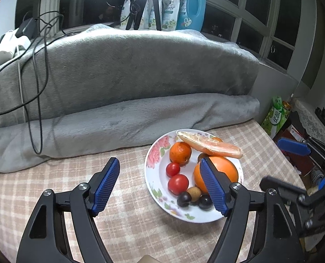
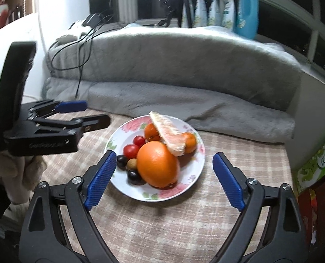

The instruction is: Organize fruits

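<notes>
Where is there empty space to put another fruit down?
Bare checked cloth lies between the flowered white plate and the grey blanket roll. The plate is crowded: big orange, pomelo slice, red tomatoes.

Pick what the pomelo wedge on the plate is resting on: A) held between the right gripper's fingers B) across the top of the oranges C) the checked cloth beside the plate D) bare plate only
B: the pomelo wedge lies propped across the big orange and the small ones behind it, on the floral plate; both grippers are open and empty.
</notes>
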A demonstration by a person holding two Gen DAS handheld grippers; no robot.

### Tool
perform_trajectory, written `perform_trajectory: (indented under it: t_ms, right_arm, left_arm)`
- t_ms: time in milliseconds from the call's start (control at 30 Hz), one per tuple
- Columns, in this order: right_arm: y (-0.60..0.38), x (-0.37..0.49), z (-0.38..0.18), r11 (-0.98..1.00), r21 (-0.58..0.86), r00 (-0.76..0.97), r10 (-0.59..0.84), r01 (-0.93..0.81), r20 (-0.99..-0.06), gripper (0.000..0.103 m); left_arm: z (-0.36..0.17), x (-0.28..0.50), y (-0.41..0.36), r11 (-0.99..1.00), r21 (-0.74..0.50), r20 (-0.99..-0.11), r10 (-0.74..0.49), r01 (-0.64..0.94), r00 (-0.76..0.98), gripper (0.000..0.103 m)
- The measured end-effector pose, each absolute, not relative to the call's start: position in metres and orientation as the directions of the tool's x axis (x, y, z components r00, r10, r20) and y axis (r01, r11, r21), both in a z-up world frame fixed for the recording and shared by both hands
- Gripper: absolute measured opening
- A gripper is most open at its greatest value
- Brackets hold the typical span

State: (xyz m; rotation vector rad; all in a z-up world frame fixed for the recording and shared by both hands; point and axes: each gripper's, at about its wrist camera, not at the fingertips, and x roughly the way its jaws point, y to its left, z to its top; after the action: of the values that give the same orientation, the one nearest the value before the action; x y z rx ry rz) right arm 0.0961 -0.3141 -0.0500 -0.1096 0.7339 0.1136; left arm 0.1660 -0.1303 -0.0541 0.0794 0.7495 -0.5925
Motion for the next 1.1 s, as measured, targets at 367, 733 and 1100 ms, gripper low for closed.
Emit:
perform_trajectory:
  t_ms: [367, 733, 1100]
  right_arm:
    - [-0.317, 0.081, -0.041, 0.996, -0.060, 0.774, 0.014, -0.067, -0.633, 0.093]
    - [-0.319, 0.062, -0.023, 0.998, -0.058, 0.808, -0.006, -0.035, -0.589, 0.093]
    - [-0.321, 0.041, -0.020, 0.999, -0.048, 0.832, -0.044, 0.021, -0.553, 0.093]
  left_arm:
    - [-0.043, 0.138, -0.120, 0.854, -0.133, -0.650, -0.458, 0.503, 0.606, 0.076]
    - [-0.025, 0.103, -0.108, 0.882, -0.101, -0.616, -0.419, 0.460, 0.667, 0.082]
    - [-0.016, 0.082, -0.101, 0.902, -0.072, -0.585, -0.385, 0.426, 0.714, 0.083]
